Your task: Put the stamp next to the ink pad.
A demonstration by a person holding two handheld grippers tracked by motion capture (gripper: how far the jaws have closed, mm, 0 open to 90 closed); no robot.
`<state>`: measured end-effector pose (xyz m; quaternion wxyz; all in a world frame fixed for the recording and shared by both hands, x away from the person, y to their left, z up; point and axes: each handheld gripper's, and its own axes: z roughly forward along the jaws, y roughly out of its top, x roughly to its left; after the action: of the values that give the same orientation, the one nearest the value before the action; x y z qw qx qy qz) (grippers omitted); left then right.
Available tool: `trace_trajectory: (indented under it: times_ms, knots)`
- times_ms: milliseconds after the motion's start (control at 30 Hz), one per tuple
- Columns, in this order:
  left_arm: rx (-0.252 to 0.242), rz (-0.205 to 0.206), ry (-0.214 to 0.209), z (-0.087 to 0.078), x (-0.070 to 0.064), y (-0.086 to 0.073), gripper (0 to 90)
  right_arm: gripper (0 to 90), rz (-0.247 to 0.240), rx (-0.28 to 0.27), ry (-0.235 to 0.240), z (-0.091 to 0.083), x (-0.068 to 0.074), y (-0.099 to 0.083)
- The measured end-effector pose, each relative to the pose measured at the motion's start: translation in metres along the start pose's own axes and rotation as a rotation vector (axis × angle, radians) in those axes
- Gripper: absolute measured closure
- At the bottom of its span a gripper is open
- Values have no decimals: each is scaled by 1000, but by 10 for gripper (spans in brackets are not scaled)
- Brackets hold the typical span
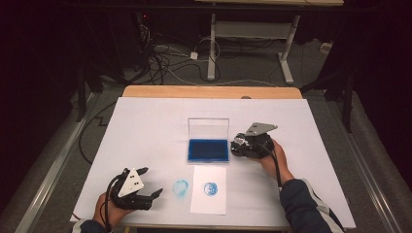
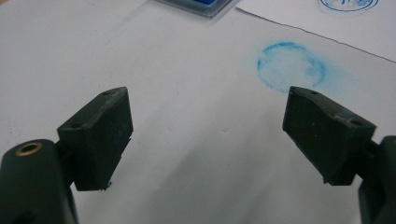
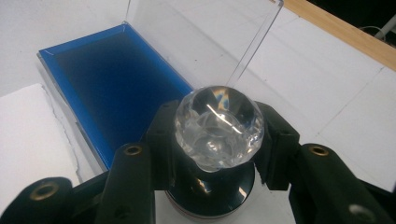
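Right hand-held gripper (image 3: 219,140) clasping stamp (image 3: 218,126), white table (image 1: 145,126)

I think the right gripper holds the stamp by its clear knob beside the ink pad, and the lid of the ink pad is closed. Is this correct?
Not quite: the lid stands open, as the high view shows. The rest holds: the right gripper grips the stamp by its clear knob beside the ink pad.

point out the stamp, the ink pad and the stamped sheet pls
Round stamp with clear faceted knob (image 3: 218,127): right gripper view, on the knob, held between the right tongs.
Blue ink pad in clear open-lidded case (image 1: 208,150): high view, on the ink surface.
White paper sheet with blue round imprint (image 1: 209,201): high view, on bare paper below the imprint.
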<state>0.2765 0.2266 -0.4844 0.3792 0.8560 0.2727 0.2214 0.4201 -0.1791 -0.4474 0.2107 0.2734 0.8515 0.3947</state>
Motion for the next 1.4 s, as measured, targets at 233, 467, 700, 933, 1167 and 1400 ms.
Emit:
trace_trajectory:
  times_ms: [233, 467, 700, 933, 1167, 1400]
  knots:
    - [-1, 2, 2, 0, 0, 0, 151, 562, 3, 11, 9, 2, 1, -1]
    - [0, 3, 1, 0, 0, 0, 151, 530, 7, 15, 22, 2, 1, -1]
    - [-1, 3, -1, 0, 0, 0, 151, 468, 12, -7, 16, -3, 2, 1]
    - [1, 4, -5, 1, 0, 1, 151, 398, -12, -43, -5, -12, 4, 5]
    - [3, 8, -10, 2, -1, 2, 151, 285, 6, -81, -47, -19, 4, 8]
    - [4, 14, -15, 2, -1, 2, 151, 194, 21, -109, -90, -24, 4, 10]
